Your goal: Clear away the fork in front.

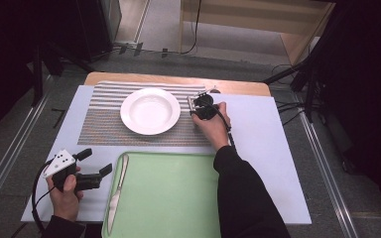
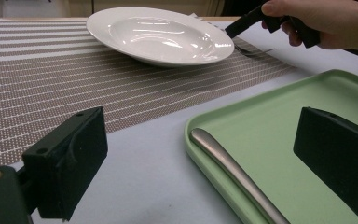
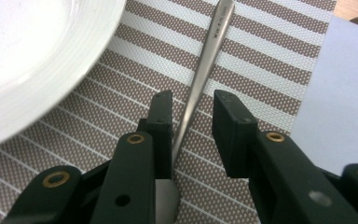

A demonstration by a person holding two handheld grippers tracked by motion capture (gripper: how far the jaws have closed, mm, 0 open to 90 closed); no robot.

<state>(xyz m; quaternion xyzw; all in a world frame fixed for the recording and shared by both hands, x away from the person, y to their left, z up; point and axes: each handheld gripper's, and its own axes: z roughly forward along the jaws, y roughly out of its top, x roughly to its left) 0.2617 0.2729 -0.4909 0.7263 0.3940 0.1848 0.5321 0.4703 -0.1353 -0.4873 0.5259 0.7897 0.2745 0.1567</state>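
Your right gripper (image 3: pixel 193 128) stood over the striped placemat (image 3: pixel 270 46) just right of the white plate (image 1: pixel 150 110), its jaws apart with the handle of a metal utensil (image 3: pixel 205 70) lying between them, closer to the left jaw, not clamped. Your left gripper (image 1: pixel 95 166) rested at the near left, jaws wide apart with nothing between, just left of the green tray (image 1: pixel 178 198), where a knife (image 1: pixel 116 191) lay along the left rim.

A white plate (image 1: pixel 150 111) sits on a striped placemat (image 1: pixel 99 126). A knife (image 1: pixel 116 191) lies along a green tray's (image 1: pixel 178 198) left edge; beyond, perhaps a wooden cabinet (image 1: pixel 258 20).
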